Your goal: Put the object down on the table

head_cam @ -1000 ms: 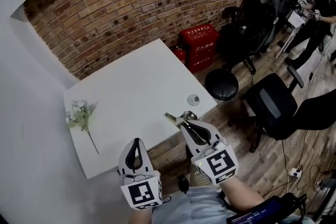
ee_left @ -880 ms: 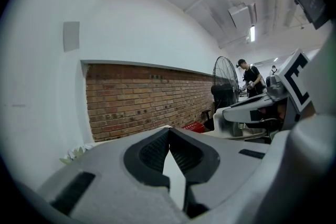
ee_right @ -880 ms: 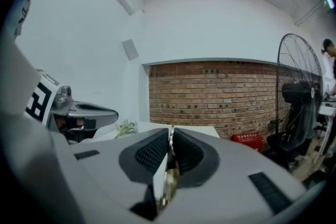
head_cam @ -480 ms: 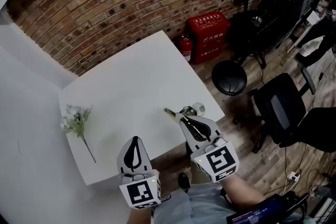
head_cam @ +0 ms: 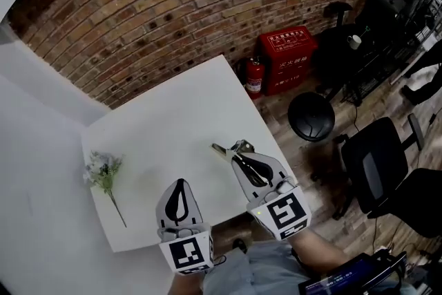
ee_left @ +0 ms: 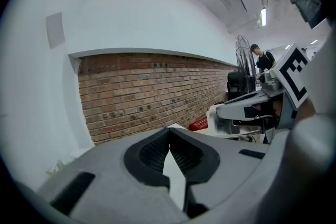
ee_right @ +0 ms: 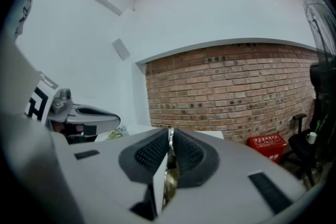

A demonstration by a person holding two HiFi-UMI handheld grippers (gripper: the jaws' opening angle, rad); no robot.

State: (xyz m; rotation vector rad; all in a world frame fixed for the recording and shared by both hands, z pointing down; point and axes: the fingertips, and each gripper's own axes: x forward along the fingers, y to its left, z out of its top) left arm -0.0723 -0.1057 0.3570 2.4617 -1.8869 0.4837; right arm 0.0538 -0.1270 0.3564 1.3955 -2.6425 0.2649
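My right gripper hangs over the right part of the white table, shut on a thin metal object with a brassy end that pokes out to the left past the fingertips. In the right gripper view the same metal object sits pinched between the ribbed pads. My left gripper is at the table's near edge, shut with nothing in it; its tips meet in the left gripper view. I cannot tell what the object is.
An artificial flower sprig lies at the table's left side. Beyond the right edge stand a red box, a fire extinguisher, a round black stool and an office chair. A brick wall runs behind.
The head view has swung, so the room slid up and right. Both grippers keep their pose and the right one's grip. A small round thing at the table's right edge is no longer seen.
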